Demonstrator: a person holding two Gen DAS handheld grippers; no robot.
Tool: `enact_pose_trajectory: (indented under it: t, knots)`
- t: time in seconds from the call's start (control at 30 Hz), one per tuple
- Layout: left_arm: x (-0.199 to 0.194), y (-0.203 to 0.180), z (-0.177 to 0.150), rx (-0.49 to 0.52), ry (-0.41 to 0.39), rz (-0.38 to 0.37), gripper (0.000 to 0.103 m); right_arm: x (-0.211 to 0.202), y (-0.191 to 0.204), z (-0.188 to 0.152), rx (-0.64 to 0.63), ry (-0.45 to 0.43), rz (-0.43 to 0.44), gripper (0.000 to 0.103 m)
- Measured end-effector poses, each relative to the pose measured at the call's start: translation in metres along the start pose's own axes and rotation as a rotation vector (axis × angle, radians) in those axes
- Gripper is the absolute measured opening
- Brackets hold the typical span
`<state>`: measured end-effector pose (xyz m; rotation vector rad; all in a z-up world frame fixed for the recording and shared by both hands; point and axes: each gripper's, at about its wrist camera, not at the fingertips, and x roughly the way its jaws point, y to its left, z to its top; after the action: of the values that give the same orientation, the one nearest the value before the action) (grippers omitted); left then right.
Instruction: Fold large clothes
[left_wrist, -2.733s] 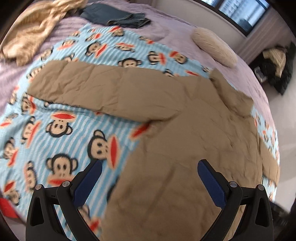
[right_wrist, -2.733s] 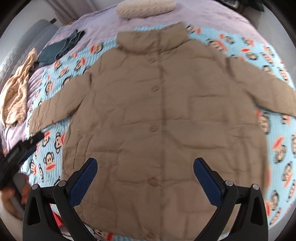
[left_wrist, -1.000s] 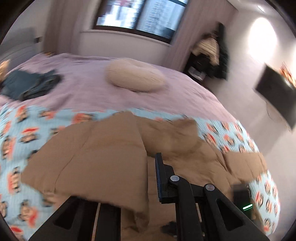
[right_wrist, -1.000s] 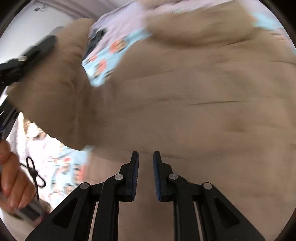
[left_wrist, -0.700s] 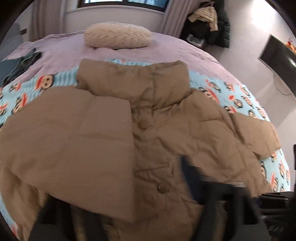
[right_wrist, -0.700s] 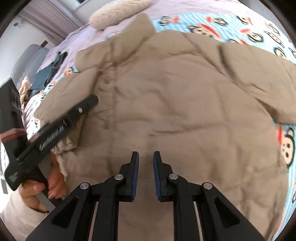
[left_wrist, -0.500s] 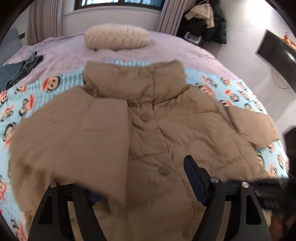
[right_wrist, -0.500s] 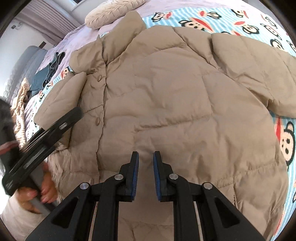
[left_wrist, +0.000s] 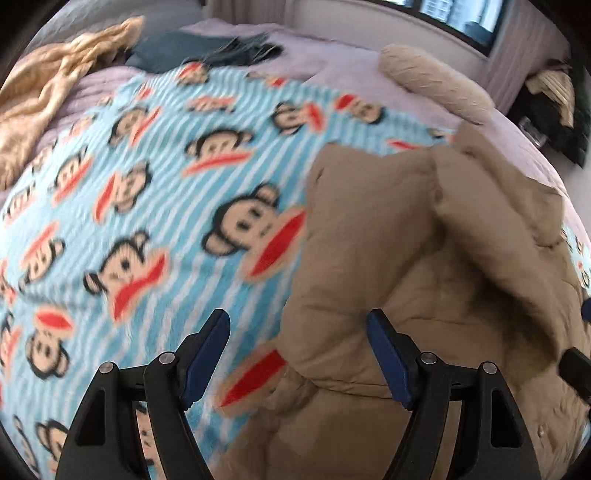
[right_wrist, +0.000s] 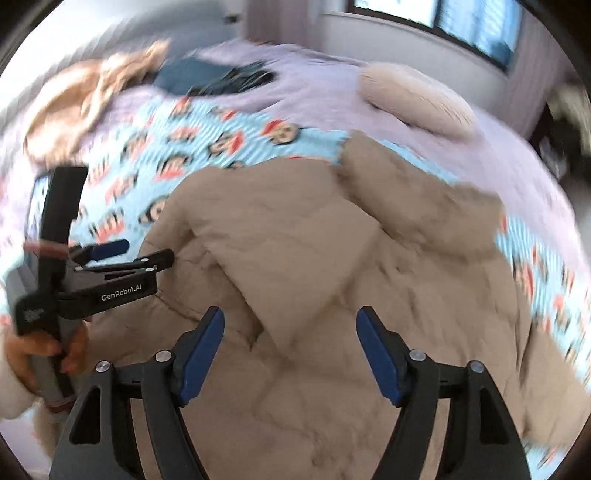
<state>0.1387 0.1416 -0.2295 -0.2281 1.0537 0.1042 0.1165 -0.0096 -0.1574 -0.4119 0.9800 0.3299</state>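
A tan puffer jacket (left_wrist: 406, 240) lies front-up on the bed, one sleeve folded across its chest (right_wrist: 295, 258). My left gripper (left_wrist: 295, 354) is open and hovers over the jacket's side edge where it meets the blanket, with nothing held. In the right wrist view the same left gripper (right_wrist: 110, 254) shows at the left, held by a hand (right_wrist: 37, 350). My right gripper (right_wrist: 290, 350) is above the jacket's front. Its jaws are opening and nothing is gripped between them.
A light blue striped blanket with monkey faces (left_wrist: 147, 184) covers the lilac bed under the jacket. A cream pillow (left_wrist: 436, 85) lies at the head. A dark blue garment (left_wrist: 207, 51) and a beige garment (left_wrist: 48, 85) lie at the far left.
The sleeve was carried over the jacket's front and let go. Both grippers went from shut to open. The left one swung down toward the jacket's side edge, and the right one turned.
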Motion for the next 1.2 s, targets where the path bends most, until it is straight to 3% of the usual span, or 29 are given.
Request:
enact_pose_trajectory:
  t: [0.1,0.2,0.3,0.37,0.47,0.53,0.6,0.63,0.67,0.73,0.9,0.97,1.07,1.2]
  knots:
    - [0.007,-0.003,-0.005,0.036,-0.008,0.014,0.077,0.025,0.012,0.012,-0.057,-0.005,-0.129,0.077]
    - [0.009,-0.011,-0.006,0.077,-0.015,0.034,0.077,0.031,-0.027,0.012,0.119,-0.013,-0.222,0.077]
    - [0.01,-0.012,-0.006,0.088,-0.01,0.025,0.078,0.028,-0.092,-0.012,0.413,0.009,-0.2,0.078]
    - [0.012,-0.012,-0.005,0.09,-0.003,0.003,0.086,0.032,-0.131,-0.041,0.595,0.062,-0.107,0.079]
    - [0.012,-0.017,-0.004,0.12,0.002,0.025,0.086,0.038,-0.166,-0.083,0.79,0.139,-0.021,0.079]
    - [0.008,-0.019,0.0,0.139,0.014,0.046,0.086,0.032,-0.188,-0.108,0.927,0.145,0.014,0.079]
    - [-0.006,-0.016,0.008,0.13,-0.003,0.051,0.082,0.015,-0.205,-0.125,1.012,0.106,0.012,0.078]
    - [-0.014,-0.014,0.012,0.117,-0.021,0.036,0.072,0.005,-0.211,-0.13,1.038,0.08,0.009,0.072]
    - [-0.024,-0.012,0.02,0.106,-0.04,0.011,0.064,0.0,-0.214,-0.132,1.047,0.06,0.018,0.051]
    - [-0.032,-0.013,0.033,0.108,-0.068,-0.001,0.054,-0.008,-0.221,-0.125,1.016,0.031,0.084,0.027]
    - [-0.003,-0.038,0.062,0.158,-0.054,-0.024,0.053,0.01,-0.199,-0.098,0.815,0.05,0.192,0.024]
    - [0.02,-0.047,0.061,0.174,-0.024,0.013,0.053,0.032,-0.19,-0.097,0.761,0.112,0.168,0.023]
    - [0.043,-0.055,0.056,0.155,-0.002,0.035,0.053,0.056,-0.192,-0.109,0.74,0.144,0.141,0.01]
    - [0.043,-0.057,0.055,0.173,-0.001,0.057,0.054,0.046,-0.207,-0.117,0.785,0.13,0.134,0.009]
